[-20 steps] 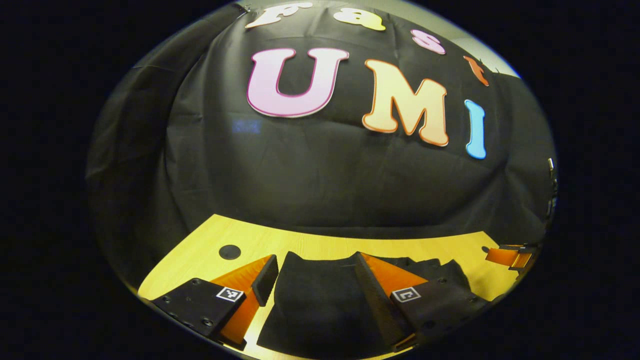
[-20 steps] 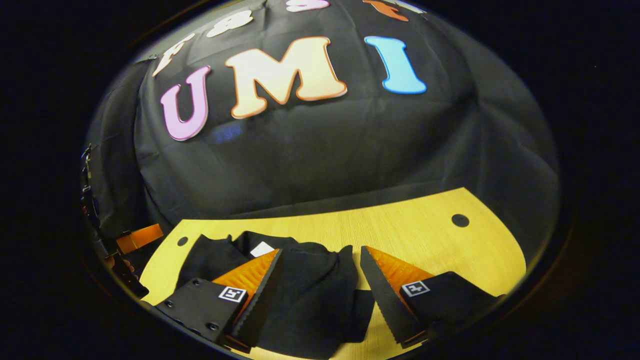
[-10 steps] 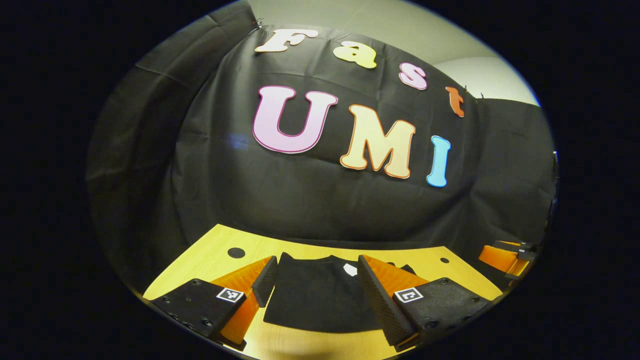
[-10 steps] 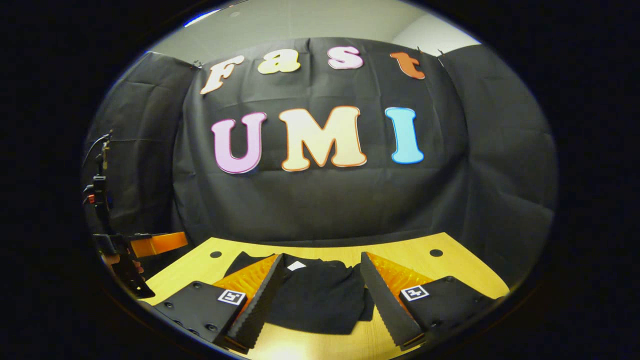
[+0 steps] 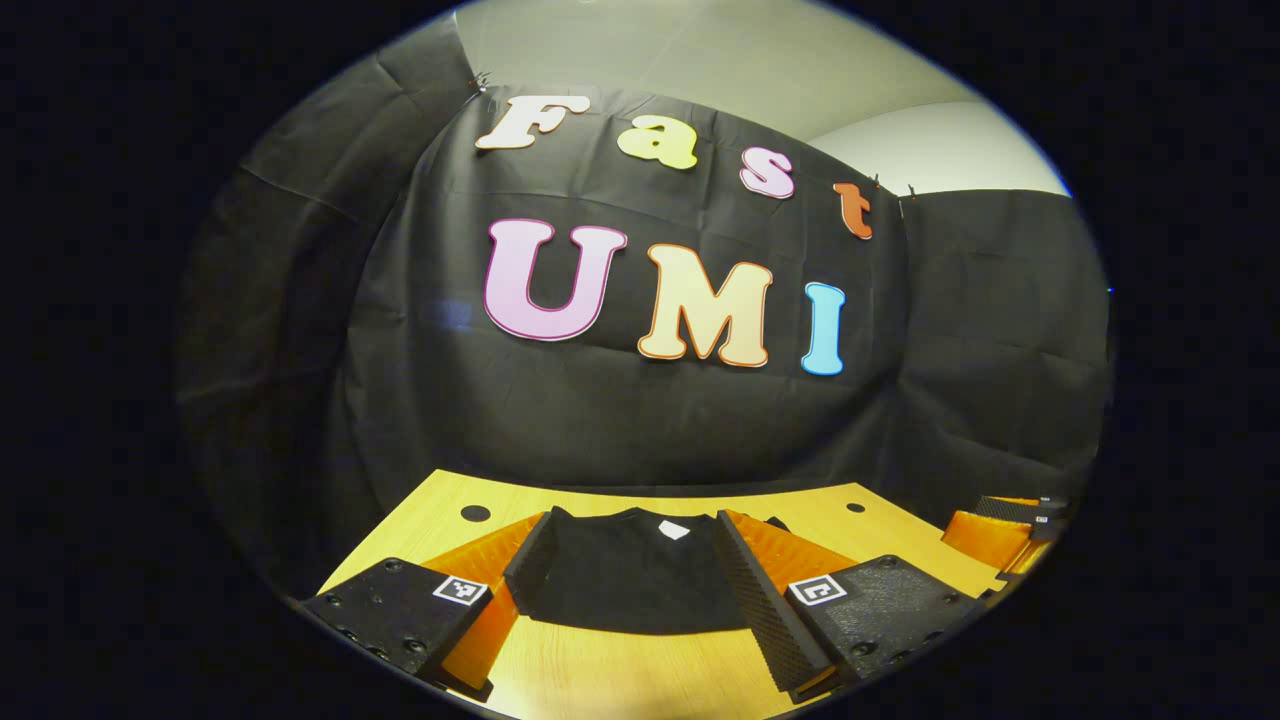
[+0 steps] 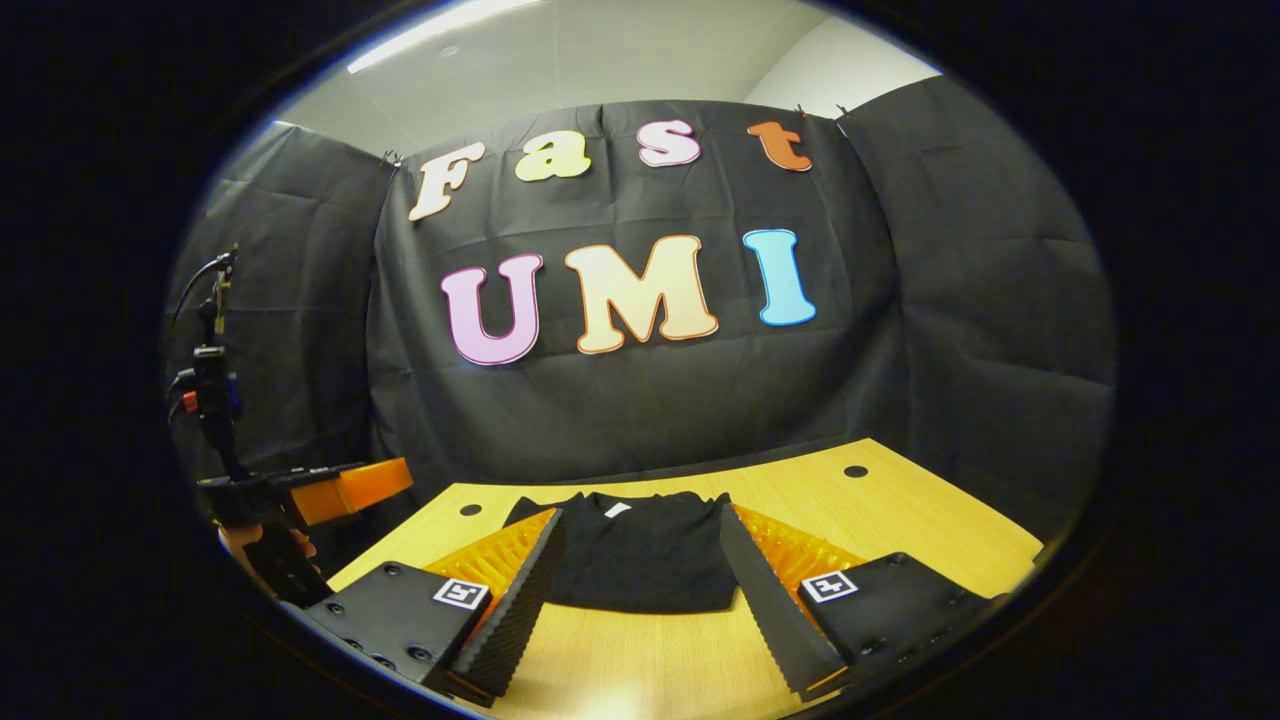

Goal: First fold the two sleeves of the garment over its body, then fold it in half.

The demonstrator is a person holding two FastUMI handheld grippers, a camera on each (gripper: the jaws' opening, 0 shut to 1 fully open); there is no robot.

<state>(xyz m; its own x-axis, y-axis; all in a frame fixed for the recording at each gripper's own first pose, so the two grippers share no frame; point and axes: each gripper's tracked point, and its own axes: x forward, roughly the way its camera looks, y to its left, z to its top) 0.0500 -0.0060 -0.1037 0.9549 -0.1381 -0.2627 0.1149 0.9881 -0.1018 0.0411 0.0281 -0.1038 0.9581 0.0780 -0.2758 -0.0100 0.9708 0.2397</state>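
Garment [image 5: 630,575] folded small on surface [image 5: 640,680]. Both tools, left [image 5: 630,570] and right [image 6: 640,570], wide, holding nothing. Could spring open if bumped.

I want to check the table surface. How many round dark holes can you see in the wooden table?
2: one hole near the table's far left corner, one hole near its far right corner. The black garment may hide others.
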